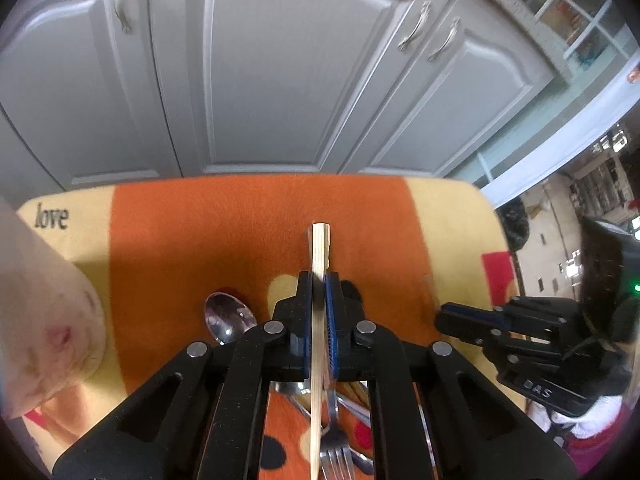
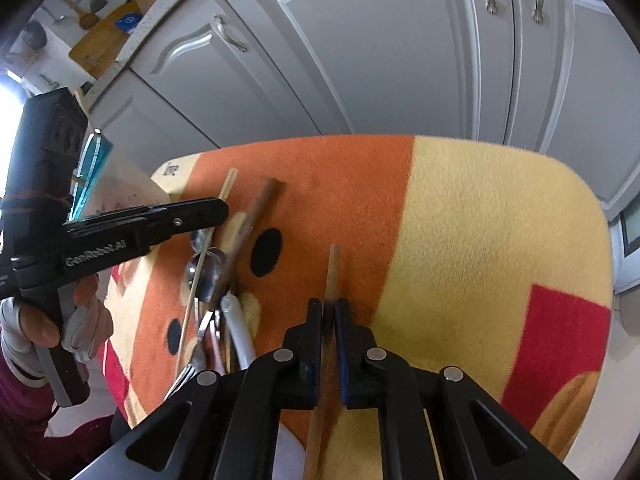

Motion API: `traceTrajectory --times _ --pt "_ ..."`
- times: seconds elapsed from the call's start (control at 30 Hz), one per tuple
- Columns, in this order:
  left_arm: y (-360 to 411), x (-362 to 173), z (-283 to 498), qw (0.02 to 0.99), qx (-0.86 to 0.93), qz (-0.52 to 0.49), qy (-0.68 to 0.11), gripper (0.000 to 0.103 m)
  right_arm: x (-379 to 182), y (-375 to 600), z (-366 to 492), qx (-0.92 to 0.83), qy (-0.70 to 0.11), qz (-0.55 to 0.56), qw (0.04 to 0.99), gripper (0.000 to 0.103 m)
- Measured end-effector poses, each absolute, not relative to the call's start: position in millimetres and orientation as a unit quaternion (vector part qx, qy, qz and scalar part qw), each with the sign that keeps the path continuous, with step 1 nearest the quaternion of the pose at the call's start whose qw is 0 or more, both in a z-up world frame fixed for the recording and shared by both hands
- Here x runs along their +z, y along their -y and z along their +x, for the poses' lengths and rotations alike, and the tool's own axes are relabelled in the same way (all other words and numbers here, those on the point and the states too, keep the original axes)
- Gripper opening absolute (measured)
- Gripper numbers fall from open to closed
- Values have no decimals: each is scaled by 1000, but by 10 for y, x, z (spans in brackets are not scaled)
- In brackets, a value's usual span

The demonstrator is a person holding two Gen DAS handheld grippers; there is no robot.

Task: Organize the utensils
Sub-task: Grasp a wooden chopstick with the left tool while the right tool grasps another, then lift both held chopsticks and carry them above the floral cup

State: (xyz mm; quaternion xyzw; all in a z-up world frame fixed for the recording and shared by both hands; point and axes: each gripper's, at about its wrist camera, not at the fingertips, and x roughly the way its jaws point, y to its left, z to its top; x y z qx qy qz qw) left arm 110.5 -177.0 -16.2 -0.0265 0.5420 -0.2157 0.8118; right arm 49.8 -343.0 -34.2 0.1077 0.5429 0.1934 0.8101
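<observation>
My left gripper (image 1: 319, 280) pinches a pale chopstick (image 1: 320, 248) above the spoon (image 1: 229, 317); my right gripper (image 2: 328, 306) pinches a brown chopstick (image 2: 331, 268).

The fleecy mat (image 1: 168, 248) is orange down its middle with pale yellow bands on either side, black round dots, a red block at the right and the black word "love" at the far left corner. The cabinet doors (image 1: 280, 80) behind are pale grey with silvery handles. Both grippers are black with blue pads. The left gripper (image 1: 319, 280) holds a pale wooden chopstick (image 1: 319, 248); the right gripper (image 2: 328, 308) holds a darker brown chopstick (image 2: 331, 268). The spoon (image 1: 229, 318) and fork (image 1: 336, 456) are shiny silver.
</observation>
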Motion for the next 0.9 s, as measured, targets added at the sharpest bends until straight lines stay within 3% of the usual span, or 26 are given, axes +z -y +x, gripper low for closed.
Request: traceTrajectory --times 0.9 --pt "1316 947 41 855 -252 -54 -450 5 891 3228 -619 245 -432 46 866 6"
